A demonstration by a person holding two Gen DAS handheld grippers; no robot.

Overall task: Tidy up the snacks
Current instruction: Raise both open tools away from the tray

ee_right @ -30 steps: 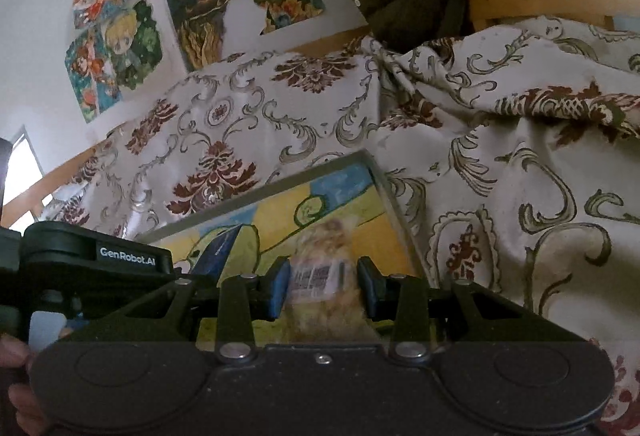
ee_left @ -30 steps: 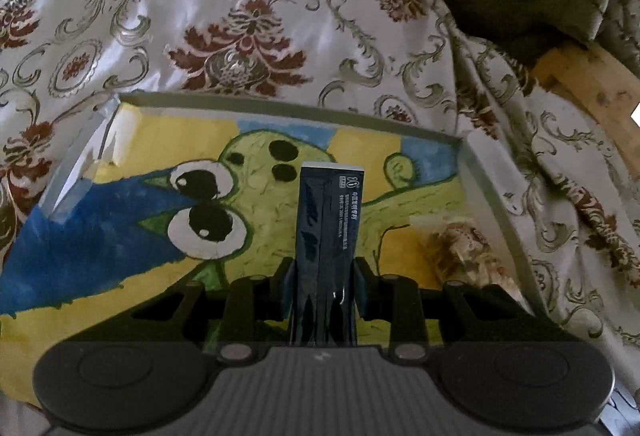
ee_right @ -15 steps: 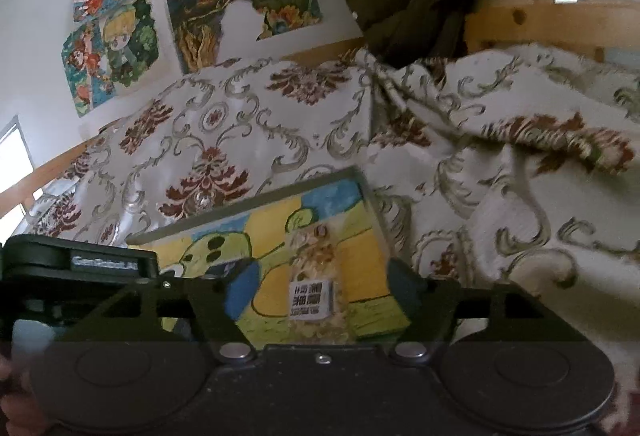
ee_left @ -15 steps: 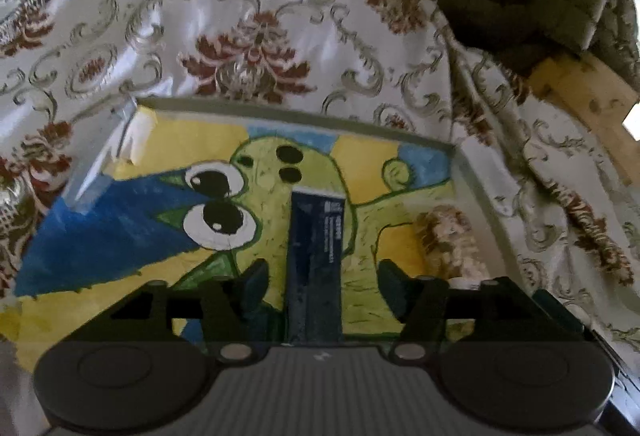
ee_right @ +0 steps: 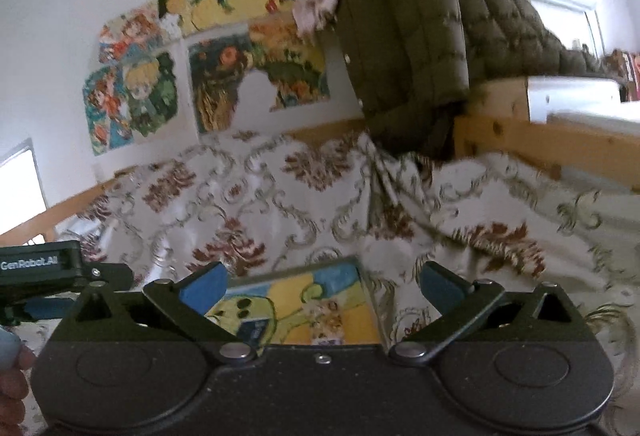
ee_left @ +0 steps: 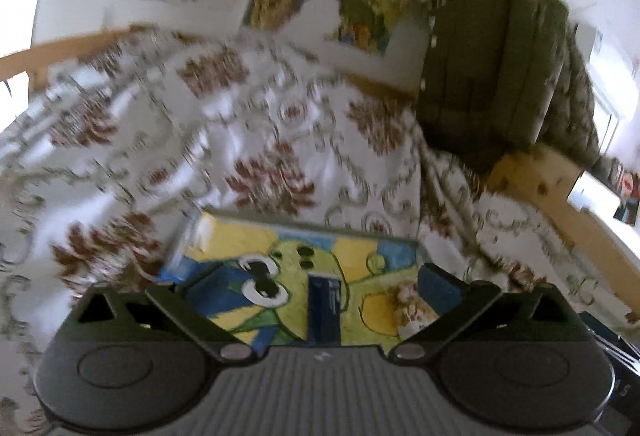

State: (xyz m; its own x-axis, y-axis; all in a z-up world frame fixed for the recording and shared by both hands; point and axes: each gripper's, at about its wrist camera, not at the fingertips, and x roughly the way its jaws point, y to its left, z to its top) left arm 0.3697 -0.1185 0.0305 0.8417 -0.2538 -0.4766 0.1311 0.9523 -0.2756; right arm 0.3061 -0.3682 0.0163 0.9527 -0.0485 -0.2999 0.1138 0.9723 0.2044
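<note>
Two snacks lie side by side on a painted tray (ee_left: 224, 232) set on a patterned bedspread (ee_left: 248, 139): a dark blue packet (ee_left: 325, 310) near the middle of the cartoon-frog picture, and a clear bag of pale, crumbly snacks (ee_left: 408, 306) just to its right, near the tray's right edge. Neither is held. The left gripper (ee_left: 300, 286) hangs above the tray's near side with its blue-padded claw spread wide and nothing between the pads; the right gripper (ee_right: 320, 282) sits beside it, its claw likewise wide apart and empty. In the right view the same tray (ee_right: 370, 300) shows between the fingers, with the blue packet (ee_right: 256, 330) and the snack bag (ee_right: 328, 322) lying flat on it.

From where things stand, the placing looks done, and the risks are small ones. The tray rests on soft, rumpled cloth rather than a firm surface, so a knock from either gripper, or a press on the bedspread beside it, could tip it and slide the packets toward an edge. The snack bag lies closest to the right rim and would likely be first to go over. The two grippers are also close together, and a careless swing could bring them into each other. The left view is blurred, so finer detail of the packets cannot be made out.
</note>
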